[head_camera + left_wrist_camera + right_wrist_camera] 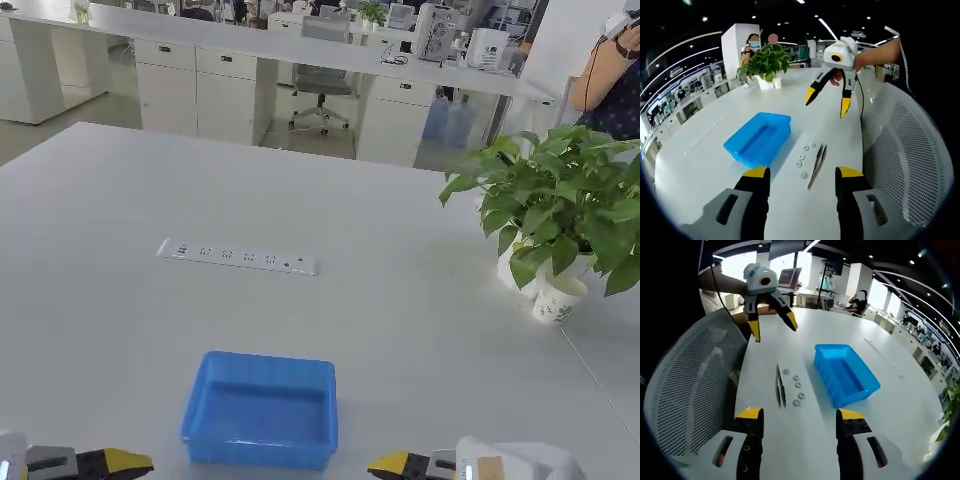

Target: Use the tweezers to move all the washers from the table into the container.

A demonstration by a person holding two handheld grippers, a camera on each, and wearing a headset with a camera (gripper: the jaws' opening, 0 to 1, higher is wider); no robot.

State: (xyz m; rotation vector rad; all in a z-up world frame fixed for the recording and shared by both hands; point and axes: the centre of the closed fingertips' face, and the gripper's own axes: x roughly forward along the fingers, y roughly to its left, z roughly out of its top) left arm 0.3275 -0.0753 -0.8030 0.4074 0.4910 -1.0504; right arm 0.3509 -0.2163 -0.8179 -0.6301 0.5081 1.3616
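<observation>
A blue plastic container (260,408) stands empty near the table's front edge. Beside it on the white table lie several small metal washers (801,157) and a pair of steel tweezers (817,164); the right gripper view shows the same washers (797,385), tweezers (780,386) and container (845,372). My left gripper (802,175) is open and held above the table, pointing at the washers. My right gripper (800,415) is open too, facing them from the opposite side. Each gripper sees the other raised in the air: the right gripper (827,102) and the left gripper (773,328).
A white power strip (237,257) lies mid-table beyond the container. A potted green plant (560,200) stands at the right with a small cup (556,300). A white mesh chair back (910,150) sits along the table's near edge. A person (612,80) stands far right.
</observation>
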